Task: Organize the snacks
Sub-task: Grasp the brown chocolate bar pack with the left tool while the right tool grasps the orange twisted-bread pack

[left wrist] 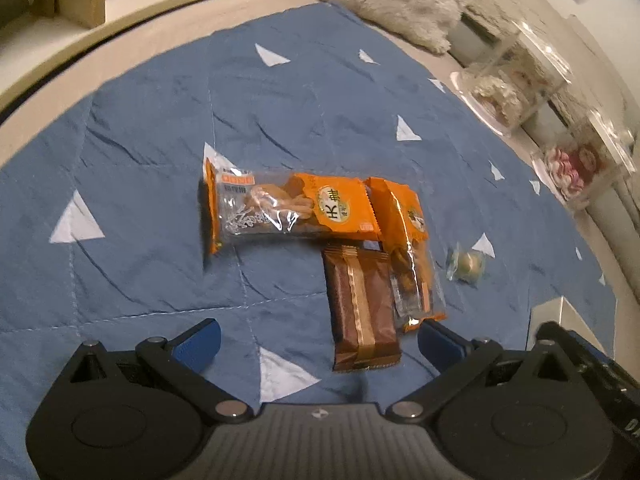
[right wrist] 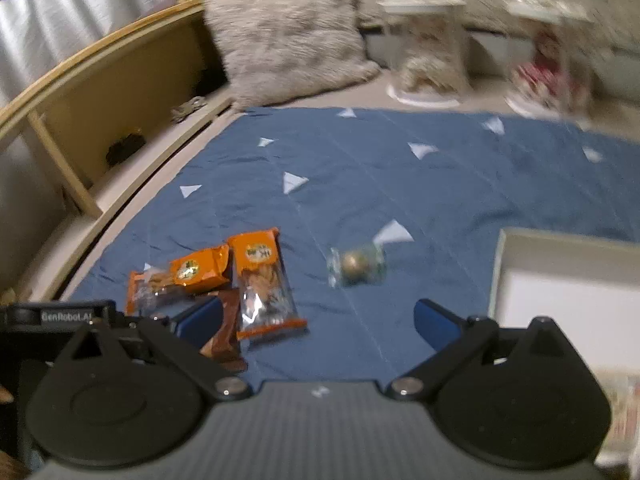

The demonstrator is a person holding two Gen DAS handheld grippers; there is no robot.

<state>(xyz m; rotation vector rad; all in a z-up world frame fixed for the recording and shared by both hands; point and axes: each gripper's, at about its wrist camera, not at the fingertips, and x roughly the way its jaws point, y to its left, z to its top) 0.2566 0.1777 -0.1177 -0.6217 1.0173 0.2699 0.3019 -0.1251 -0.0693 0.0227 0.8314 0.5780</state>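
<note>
On quilted blue cloth, crinkly orange packets.

We see the blue triangle-patterned quilt from both wrist cameras, low and close, facing forward over it; both share the orange snack packets and gold wrapped candy.

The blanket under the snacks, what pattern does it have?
The blanket is blue with scattered white triangles and stitched quilting lines, clearest in the left wrist view.

Snack packets clustered on quilt; wrapped candy right; box further right.
</note>
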